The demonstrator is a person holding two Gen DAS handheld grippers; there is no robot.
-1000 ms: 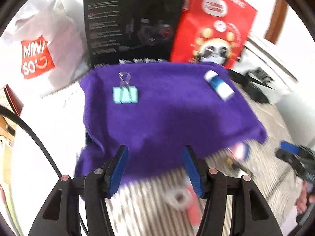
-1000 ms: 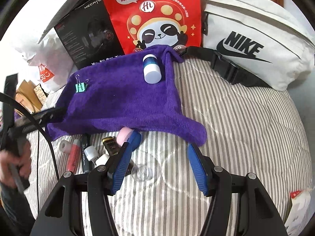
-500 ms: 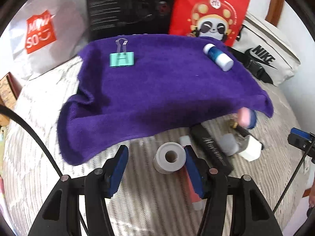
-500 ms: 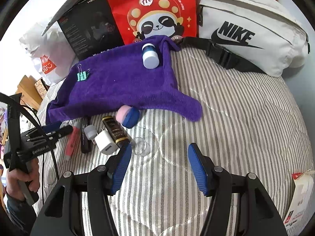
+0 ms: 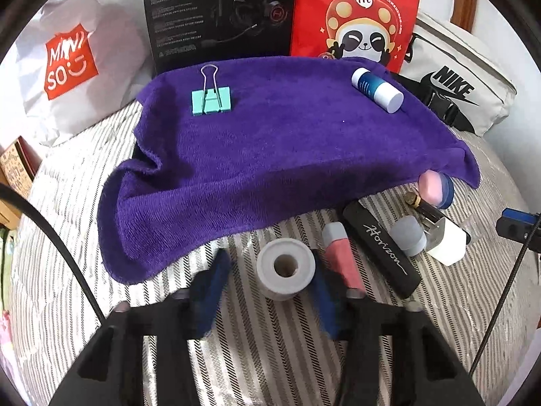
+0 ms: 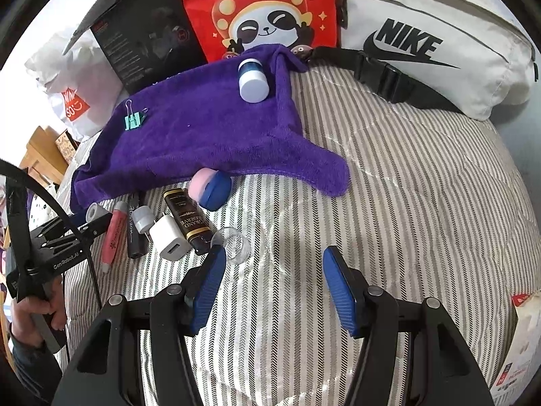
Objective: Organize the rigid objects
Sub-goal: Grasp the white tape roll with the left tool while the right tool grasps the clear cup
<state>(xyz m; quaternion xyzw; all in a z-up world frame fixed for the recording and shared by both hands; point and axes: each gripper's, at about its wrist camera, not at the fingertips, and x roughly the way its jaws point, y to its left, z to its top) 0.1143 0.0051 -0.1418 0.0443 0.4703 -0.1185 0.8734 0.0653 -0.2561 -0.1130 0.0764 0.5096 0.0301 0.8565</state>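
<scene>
A purple towel (image 5: 290, 155) was spread on the striped bedcover (image 6: 405, 203), and all places are given from this towel. On it, near its far left corner, a green binder clip (image 5: 211, 100) was laid flat. Near its far right corner a blue bottle with a white cap (image 5: 377, 90) was lying on its side.

Just in front of the towel's near edge a row of small things was seen. A white tape roll (image 5: 285, 268) was lying on the bedcover, near the towel but apart from it. To the right of the roll there were a pink tube (image 5: 341, 257), a black "Horizon" case (image 5: 382, 248), a grey cap (image 5: 409, 237), a white charger plug (image 6: 170, 237) and a dark "Grand Reserve" bottle (image 6: 187, 218). A pink and blue round case (image 6: 210, 187) was touching the towel's edge, and a clear ring (image 6: 235, 245) was placed further from it.

The left gripper (image 5: 270, 291) was held around the tape roll. Its jaws had just been closing, with the roll between them; the fingers were blurred, so it cannot be told whether the pads were pressing on it. The right gripper (image 6: 272, 287) was held with its jaws apart and nothing between them, over bare bedcover in front of the towel, with its left finger just beside the clear ring.
</scene>
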